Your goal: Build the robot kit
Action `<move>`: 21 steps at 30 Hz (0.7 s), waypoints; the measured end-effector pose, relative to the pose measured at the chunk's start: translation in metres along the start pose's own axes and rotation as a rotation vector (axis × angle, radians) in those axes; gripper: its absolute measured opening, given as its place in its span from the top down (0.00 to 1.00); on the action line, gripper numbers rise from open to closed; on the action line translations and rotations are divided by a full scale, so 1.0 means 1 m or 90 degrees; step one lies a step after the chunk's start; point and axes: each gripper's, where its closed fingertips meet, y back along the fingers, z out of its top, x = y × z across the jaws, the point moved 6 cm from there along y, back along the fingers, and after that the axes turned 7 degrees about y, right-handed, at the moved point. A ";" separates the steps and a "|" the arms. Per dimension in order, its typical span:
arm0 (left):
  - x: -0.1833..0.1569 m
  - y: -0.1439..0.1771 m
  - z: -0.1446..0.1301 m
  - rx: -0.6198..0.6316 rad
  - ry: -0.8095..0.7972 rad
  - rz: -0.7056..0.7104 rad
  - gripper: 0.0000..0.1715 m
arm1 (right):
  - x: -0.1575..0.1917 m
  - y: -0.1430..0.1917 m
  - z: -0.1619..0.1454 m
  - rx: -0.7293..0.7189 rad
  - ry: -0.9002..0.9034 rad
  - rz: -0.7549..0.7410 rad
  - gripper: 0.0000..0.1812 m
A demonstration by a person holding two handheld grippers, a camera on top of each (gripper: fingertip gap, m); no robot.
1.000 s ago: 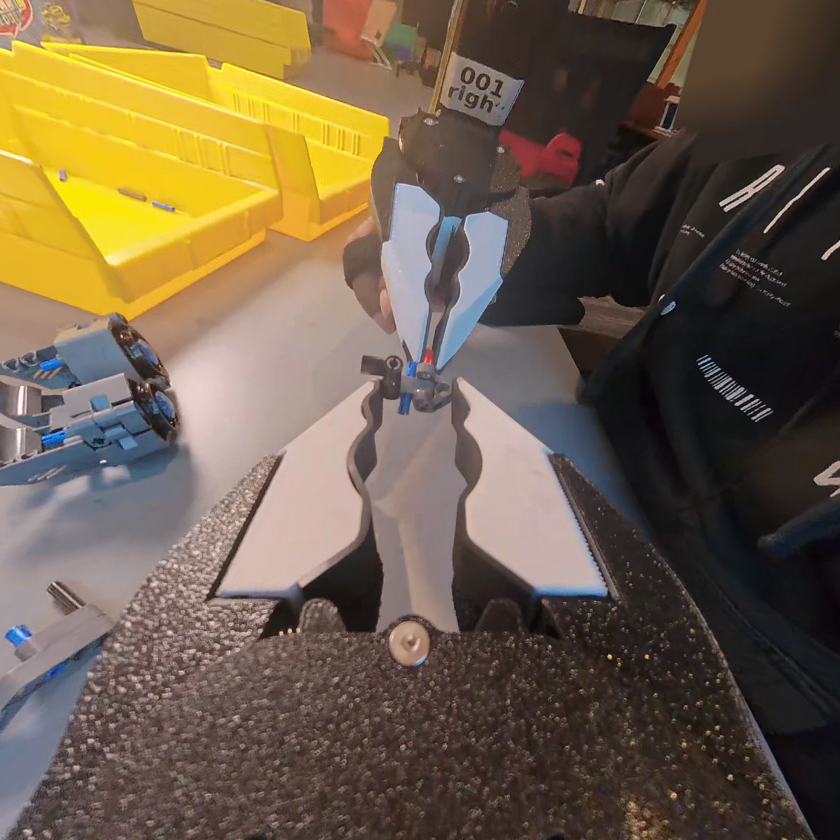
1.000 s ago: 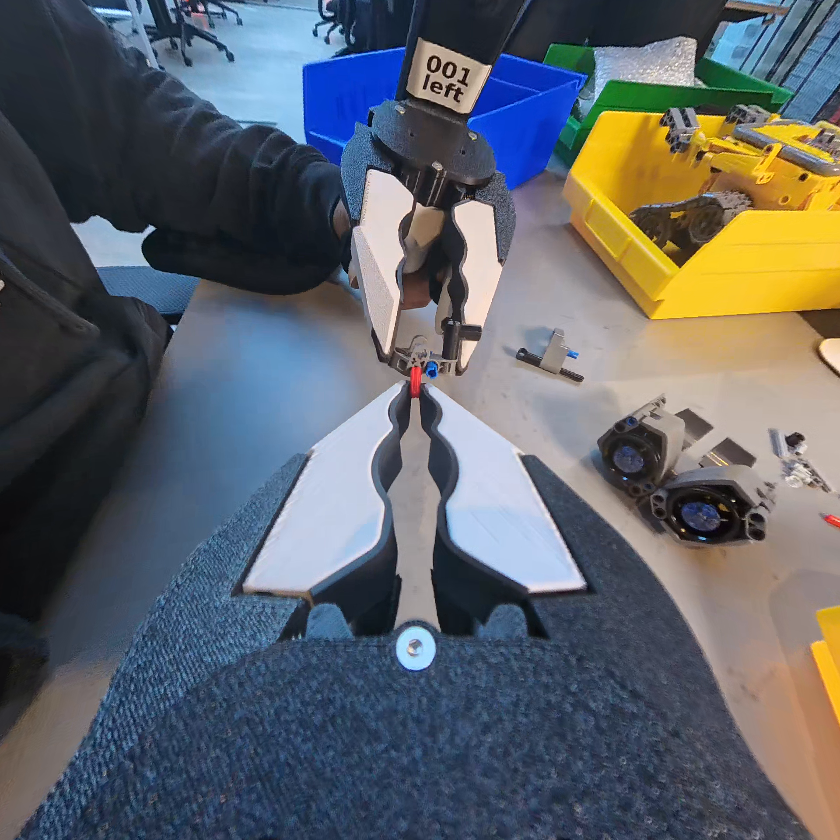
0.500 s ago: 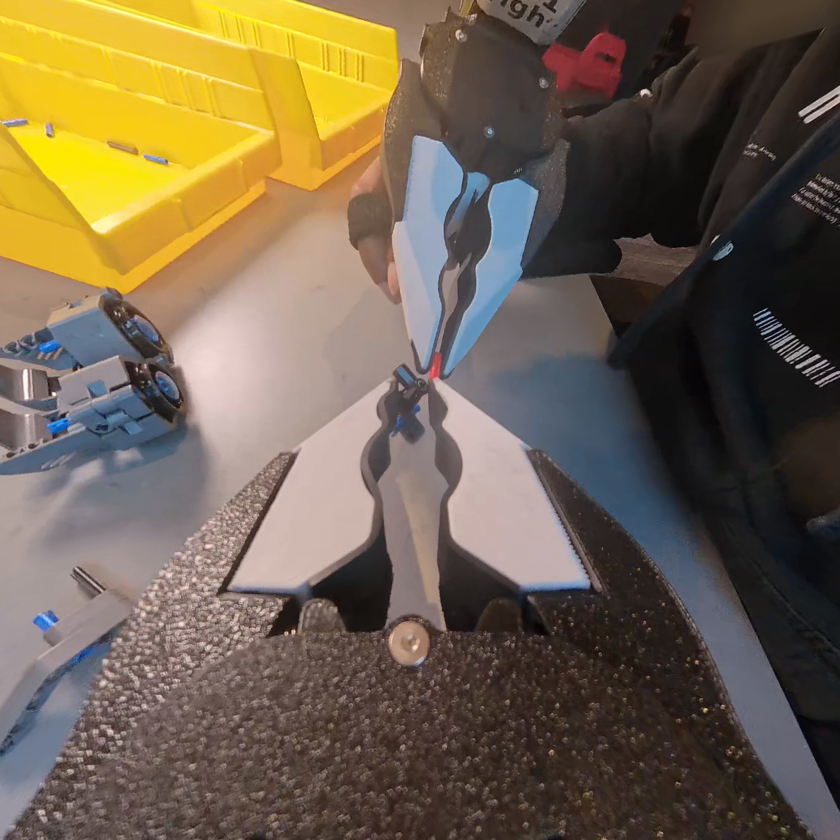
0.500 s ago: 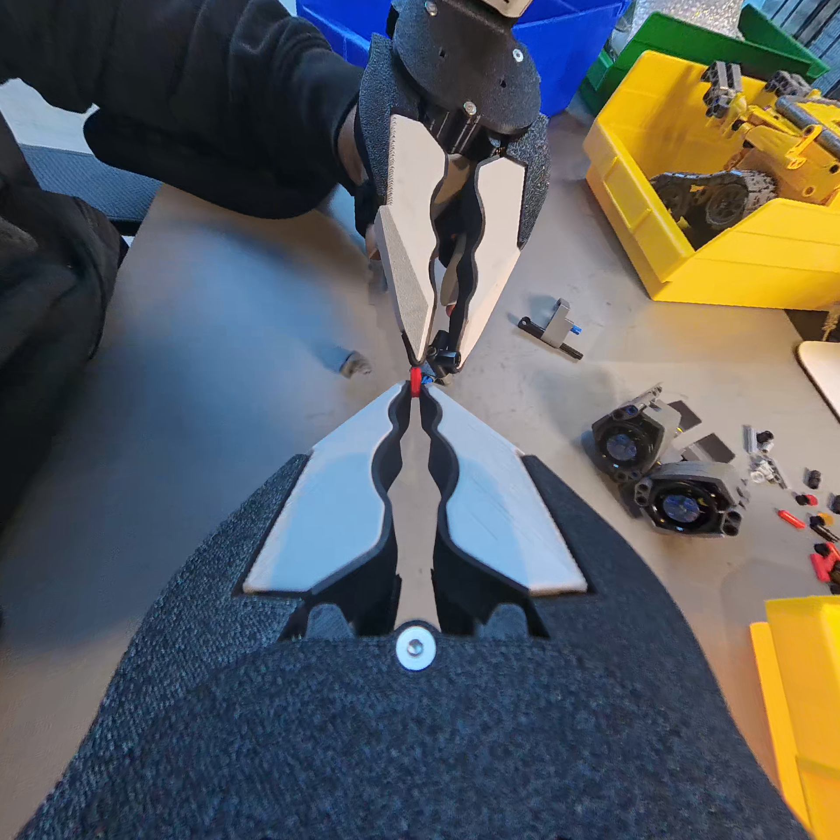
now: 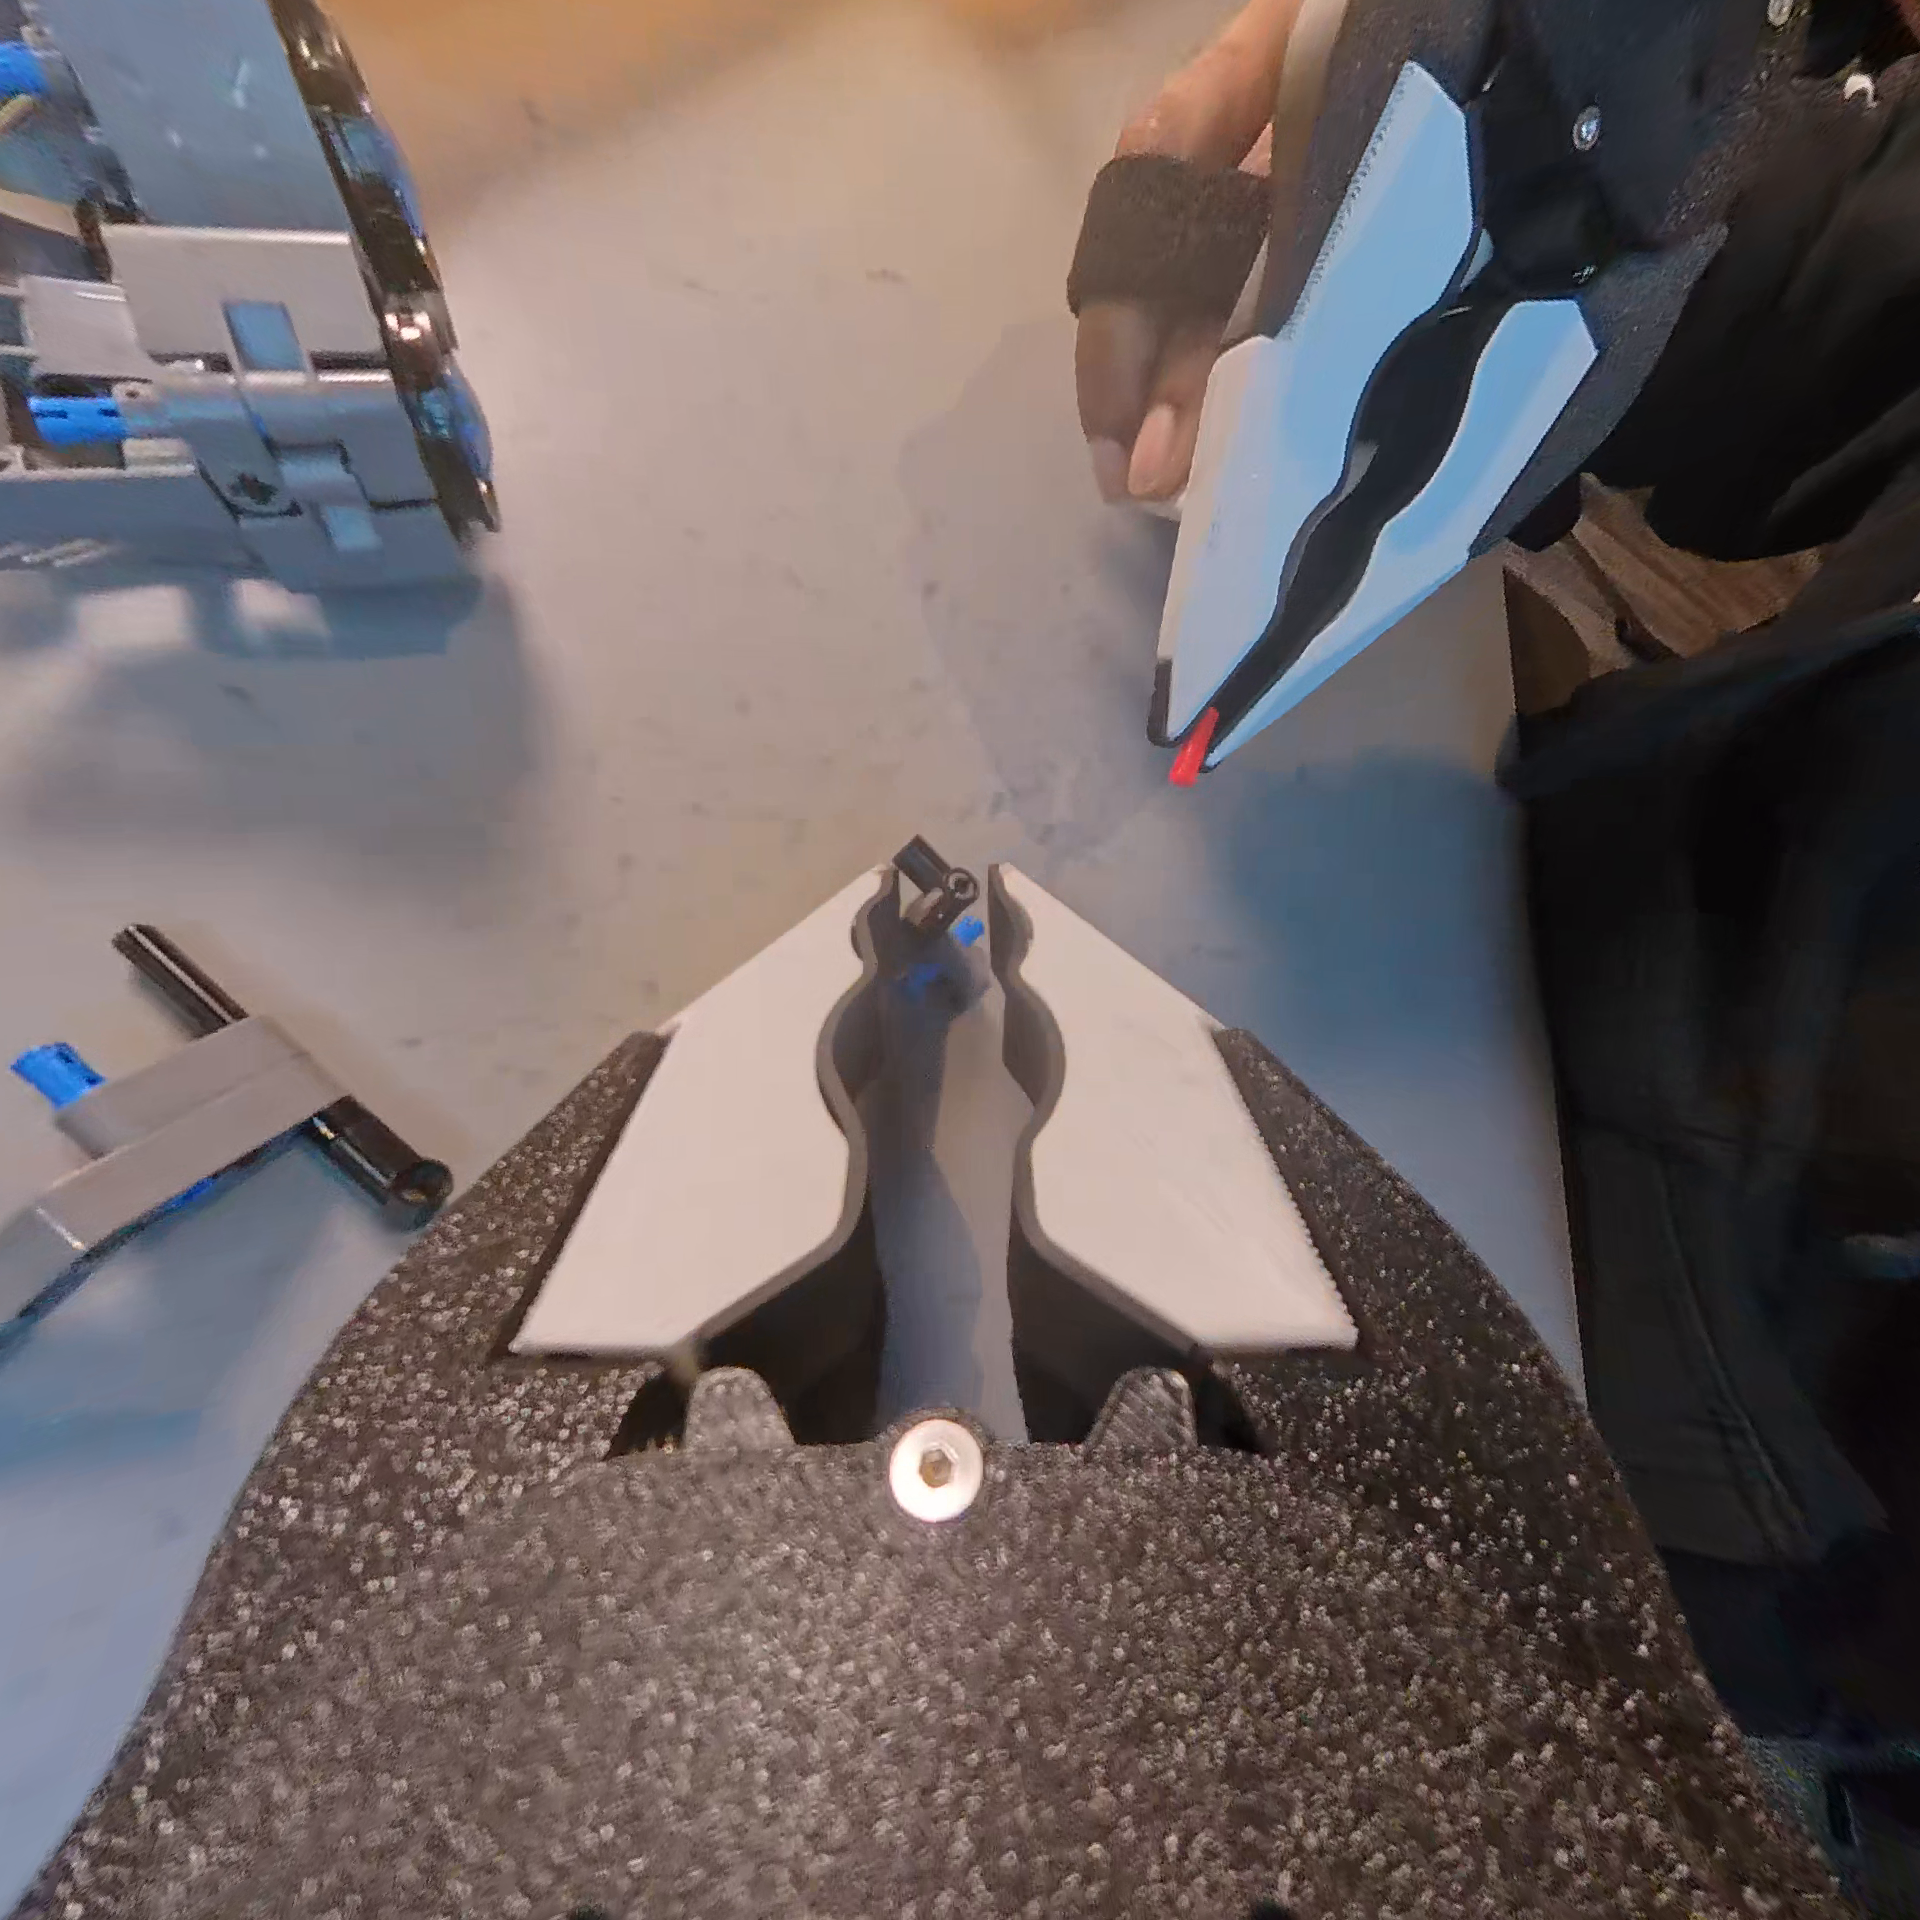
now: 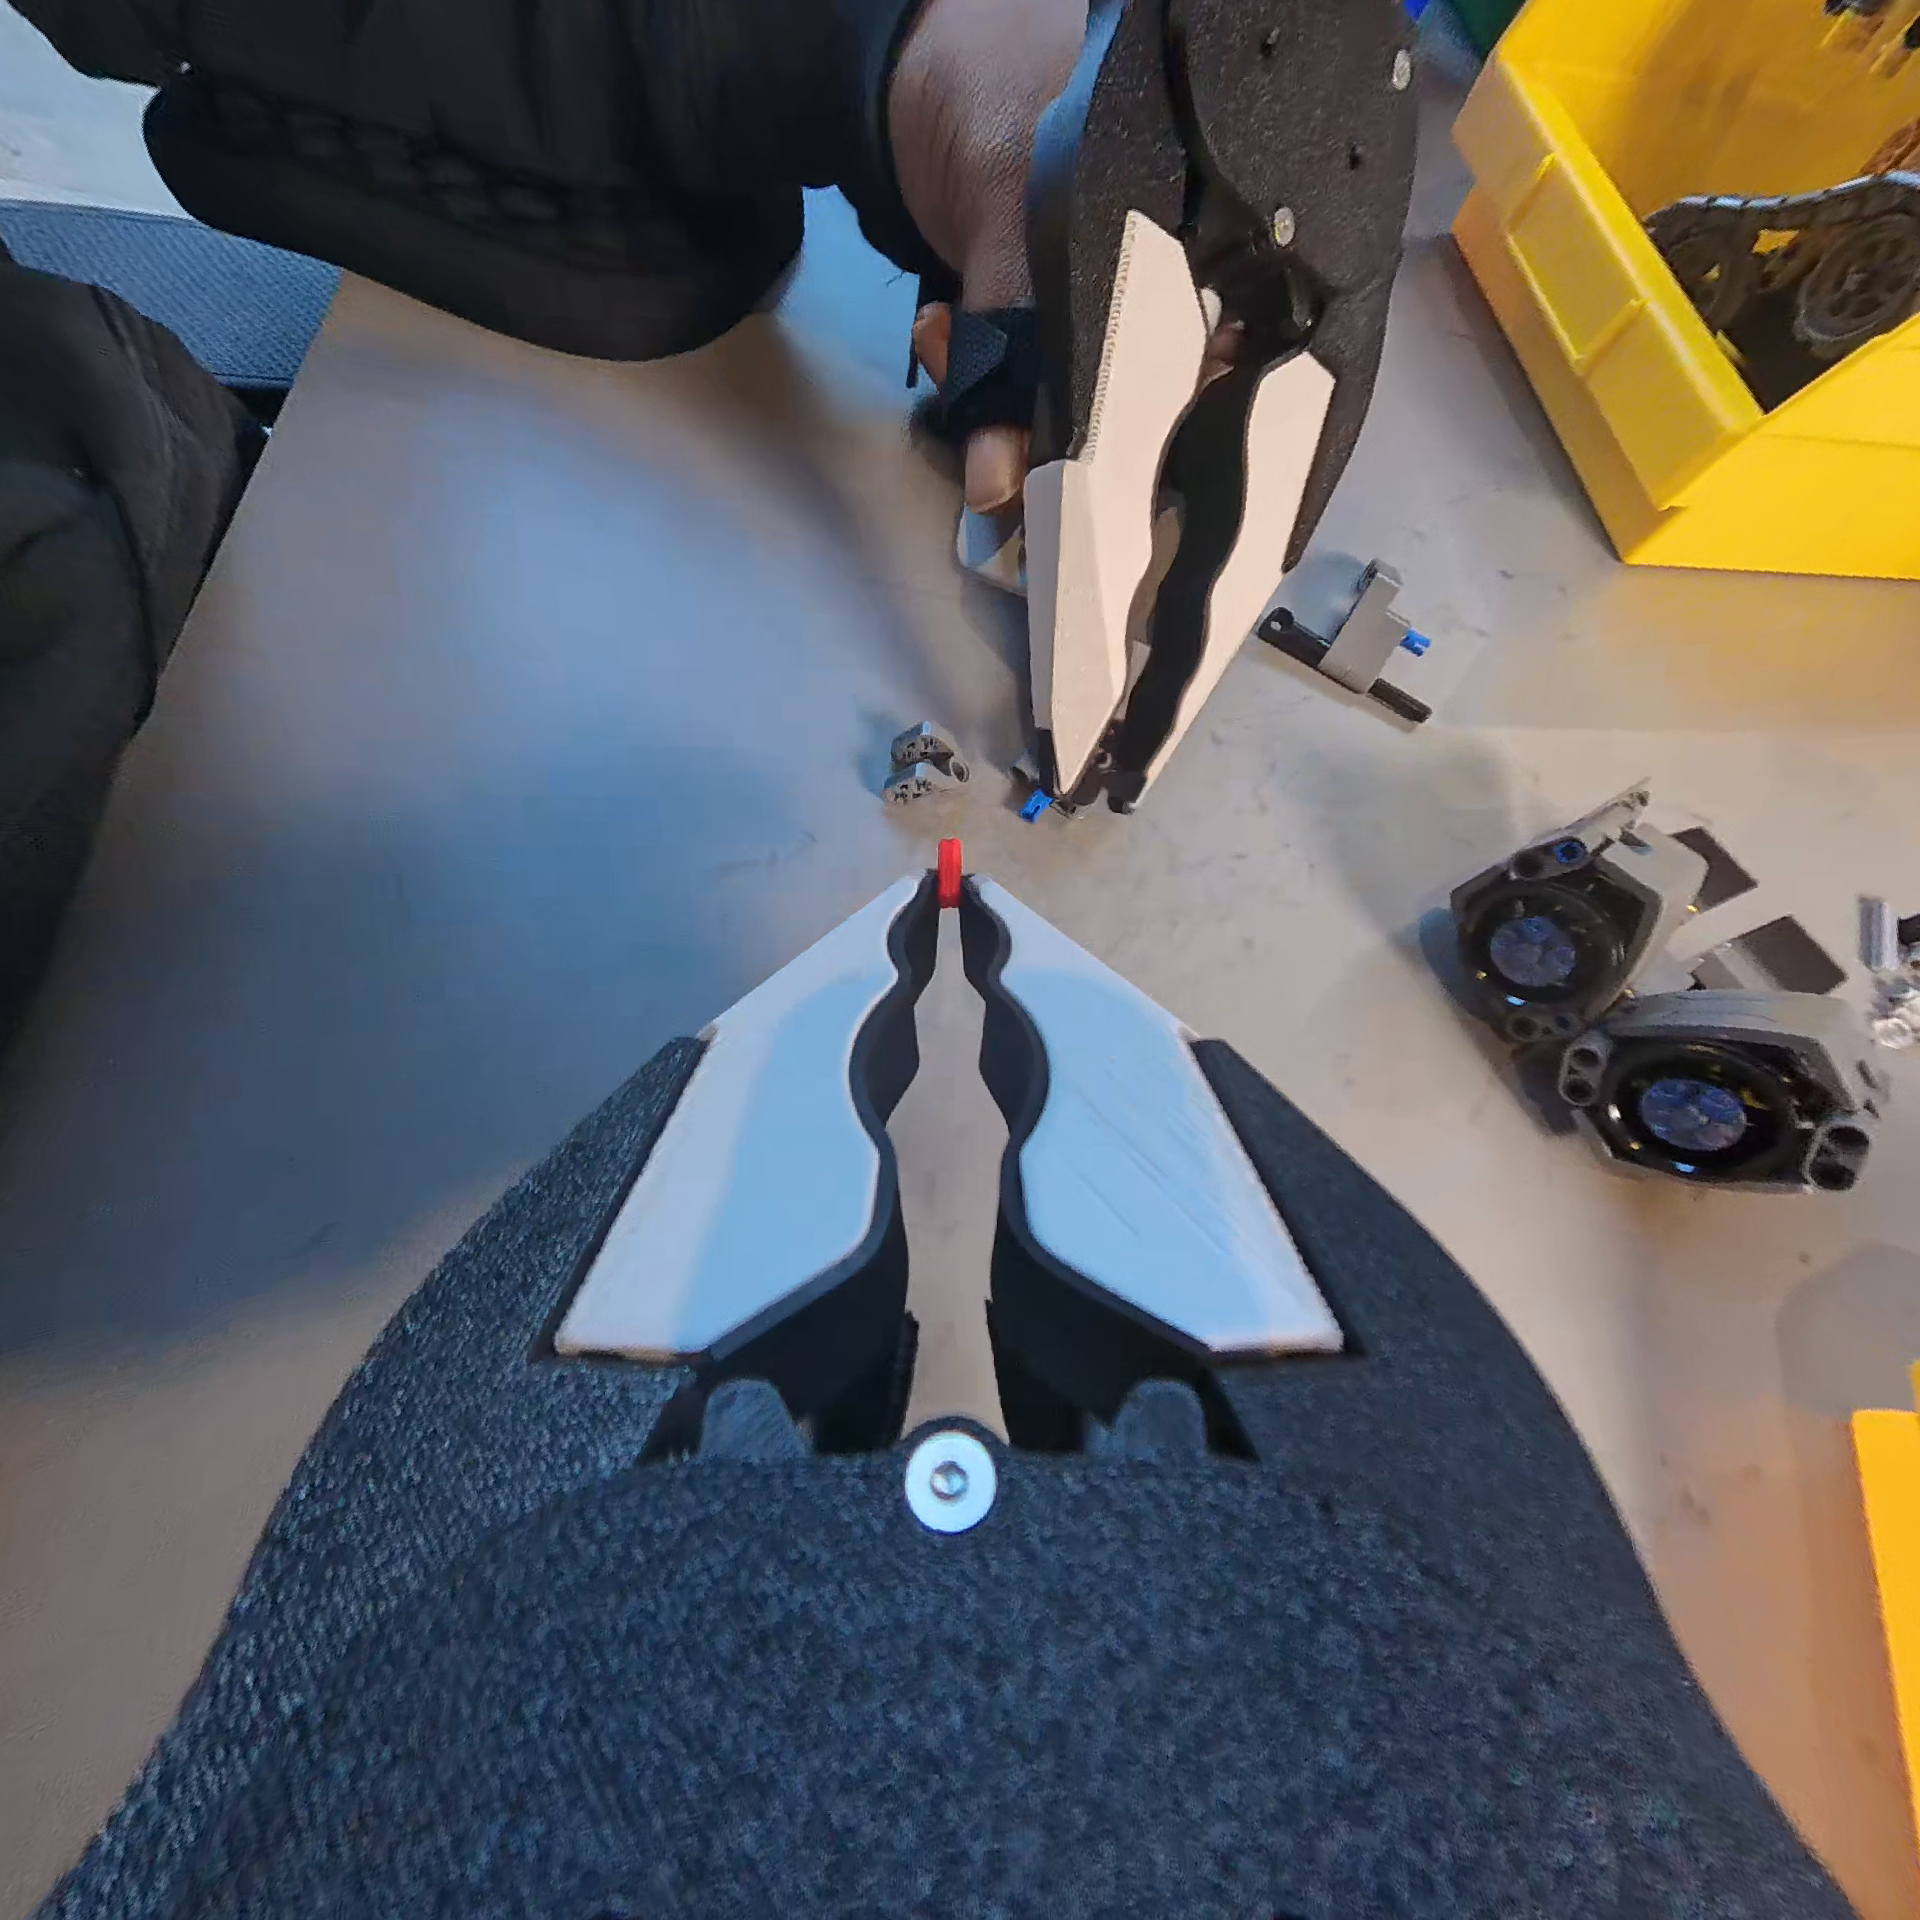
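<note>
My left gripper [image 5: 940,883] is shut on a small black connector with a blue pin [image 5: 935,914], low over the grey table [image 5: 727,623]. My right gripper [image 6: 948,885] is shut on a small red pin [image 6: 948,868] that sticks out past its tips. In the left wrist view the right gripper [image 5: 1184,727] hangs up and to the right with the red pin [image 5: 1184,758], apart from my left one. In the right wrist view the left gripper [image 6: 1091,790] points down at the table, with the blue pin [image 6: 1034,802] at its tips. A small grey connector [image 6: 925,767] lies loose beside it.
A grey block on a black axle [image 5: 208,1122] lies left of my left gripper; it also shows in the right wrist view [image 6: 1351,634]. A grey double wheel assembly [image 6: 1662,1039] sits at the right. A yellow bin [image 6: 1714,416] stands far right. A person's dark sleeve [image 6: 468,156] crosses the top.
The two grippers, tip to tip before, have pulled apart. The red pin came away in the right gripper. The left gripper closed on the black and blue piece and dropped toward the table.
</note>
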 end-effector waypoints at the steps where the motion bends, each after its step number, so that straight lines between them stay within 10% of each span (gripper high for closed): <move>1: 0.000 0.000 0.000 -0.001 0.000 0.000 0.89 | 0.000 0.000 -0.001 0.001 -0.002 0.002 0.99; 21: -0.042 -0.005 -0.029 0.097 -0.172 0.171 0.84 | 0.007 -0.001 -0.001 -0.003 0.003 0.006 0.99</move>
